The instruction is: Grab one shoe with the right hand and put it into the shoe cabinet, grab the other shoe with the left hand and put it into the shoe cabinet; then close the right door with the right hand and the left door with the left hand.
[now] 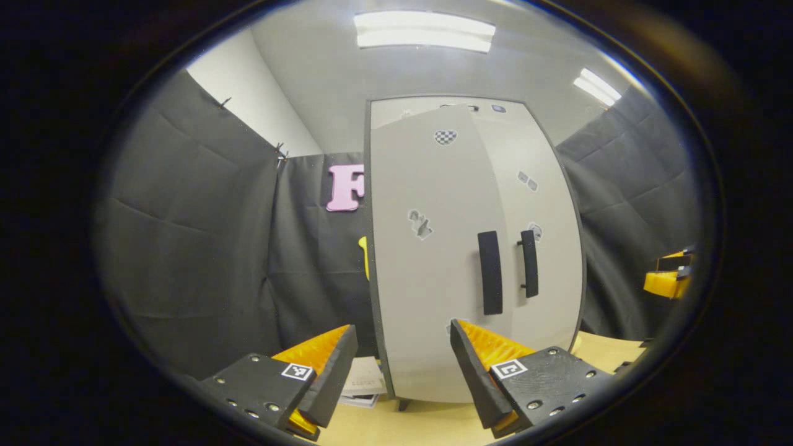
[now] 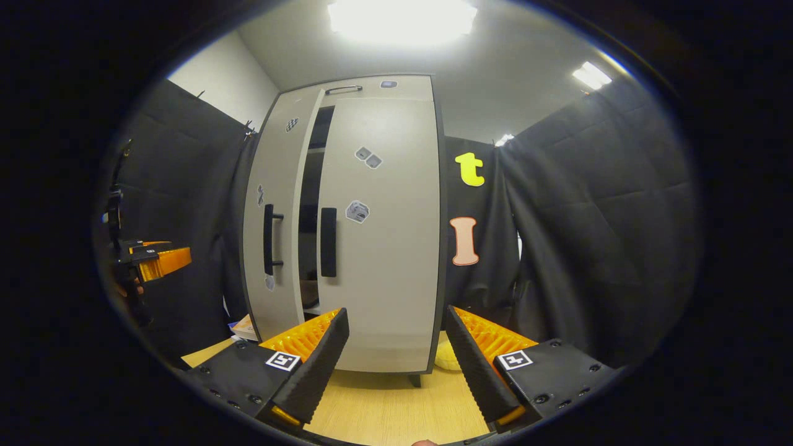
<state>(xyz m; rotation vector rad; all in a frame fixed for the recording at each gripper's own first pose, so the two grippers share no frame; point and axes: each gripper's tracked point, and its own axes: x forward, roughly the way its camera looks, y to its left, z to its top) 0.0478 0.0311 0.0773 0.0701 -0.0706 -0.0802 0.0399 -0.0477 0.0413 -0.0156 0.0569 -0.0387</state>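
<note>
Shoe cabinet (image 2: 372,248) upright, left door (image 2: 272,235) ajar.

Glaring ceiling lights (image 2: 403,15), fisheye-warped edges

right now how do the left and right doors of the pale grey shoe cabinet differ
The left door stands ajar, with a dark gap beside it; the right door looks shut or nearly so, flush with the cabinet front. The left door's black handle shows side-on, standing off the panel; the right door's black handle faces the right gripper view flat. Both are pale grey panels with small stickers and one vertical bar handle.
</note>
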